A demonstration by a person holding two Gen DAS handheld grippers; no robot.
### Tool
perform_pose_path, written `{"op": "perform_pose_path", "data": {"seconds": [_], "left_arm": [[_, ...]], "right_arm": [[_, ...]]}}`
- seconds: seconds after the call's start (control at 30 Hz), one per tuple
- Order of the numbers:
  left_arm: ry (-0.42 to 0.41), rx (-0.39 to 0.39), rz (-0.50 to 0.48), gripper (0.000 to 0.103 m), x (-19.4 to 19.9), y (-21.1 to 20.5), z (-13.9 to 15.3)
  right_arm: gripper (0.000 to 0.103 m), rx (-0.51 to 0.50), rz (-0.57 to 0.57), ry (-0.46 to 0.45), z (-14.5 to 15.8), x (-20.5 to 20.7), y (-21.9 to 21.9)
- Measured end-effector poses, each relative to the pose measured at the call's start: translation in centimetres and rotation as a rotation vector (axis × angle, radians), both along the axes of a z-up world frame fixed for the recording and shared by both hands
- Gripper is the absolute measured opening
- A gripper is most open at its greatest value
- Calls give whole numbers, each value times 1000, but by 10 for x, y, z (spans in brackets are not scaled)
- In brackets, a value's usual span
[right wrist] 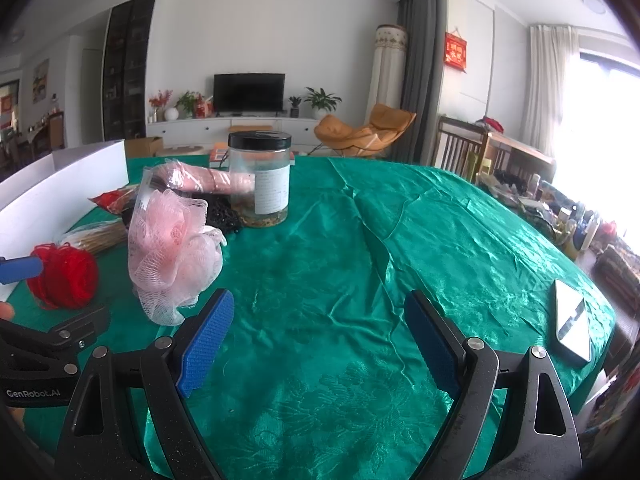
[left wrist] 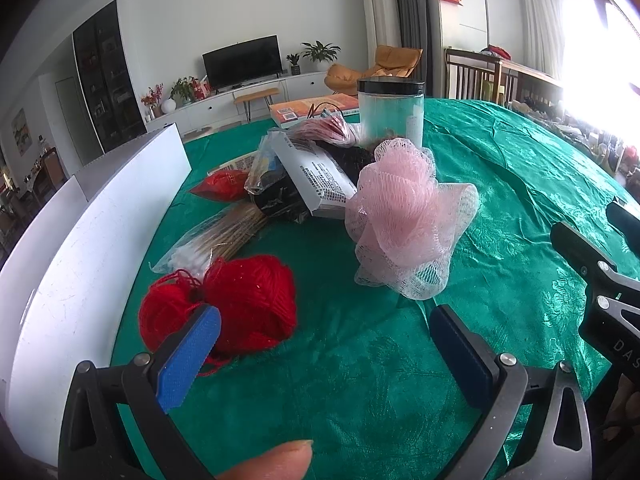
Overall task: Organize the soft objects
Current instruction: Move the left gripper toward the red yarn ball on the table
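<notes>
A ball of red yarn [left wrist: 236, 300] lies on the green tablecloth [left wrist: 360, 380], just ahead of my left gripper's [left wrist: 324, 320] left blue pad. That gripper is open and holds nothing. A pink mesh bath sponge [left wrist: 404, 216] stands to the right of the yarn. In the right wrist view the sponge [right wrist: 172, 248] is at the left, the yarn [right wrist: 66, 278] further left. My right gripper [right wrist: 320, 316] is open over bare cloth [right wrist: 340, 280], to the right of the sponge.
A white open box [left wrist: 80, 248] stands along the left edge. Behind the sponge lie a grey carton [left wrist: 316, 172], a bundle of cotton swabs [left wrist: 208, 244], a red packet [left wrist: 222, 186] and a black-lidded jar [right wrist: 260, 178]. A phone [right wrist: 572, 326] lies near the right table edge.
</notes>
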State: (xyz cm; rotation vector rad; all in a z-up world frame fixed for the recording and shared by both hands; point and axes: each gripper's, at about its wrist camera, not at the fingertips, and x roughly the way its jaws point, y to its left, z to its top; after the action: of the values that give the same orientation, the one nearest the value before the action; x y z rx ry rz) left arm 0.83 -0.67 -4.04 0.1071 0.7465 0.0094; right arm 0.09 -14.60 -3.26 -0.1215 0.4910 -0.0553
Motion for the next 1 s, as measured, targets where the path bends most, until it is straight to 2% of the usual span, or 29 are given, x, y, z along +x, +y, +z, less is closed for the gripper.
{"op": "perform_pose_path", "data": {"seconds": [0.47, 0.67, 1.0], "left_arm": [[34, 5, 16, 103, 5, 6, -8], [73, 13, 27, 103, 11, 9, -17], [121, 78, 45, 103, 24, 7, -32]], "right_arm": [[89, 4, 3, 4, -1, 1, 0], [89, 6, 7, 9, -3, 1, 2], [89, 15, 12, 26, -4, 3, 0]]}}
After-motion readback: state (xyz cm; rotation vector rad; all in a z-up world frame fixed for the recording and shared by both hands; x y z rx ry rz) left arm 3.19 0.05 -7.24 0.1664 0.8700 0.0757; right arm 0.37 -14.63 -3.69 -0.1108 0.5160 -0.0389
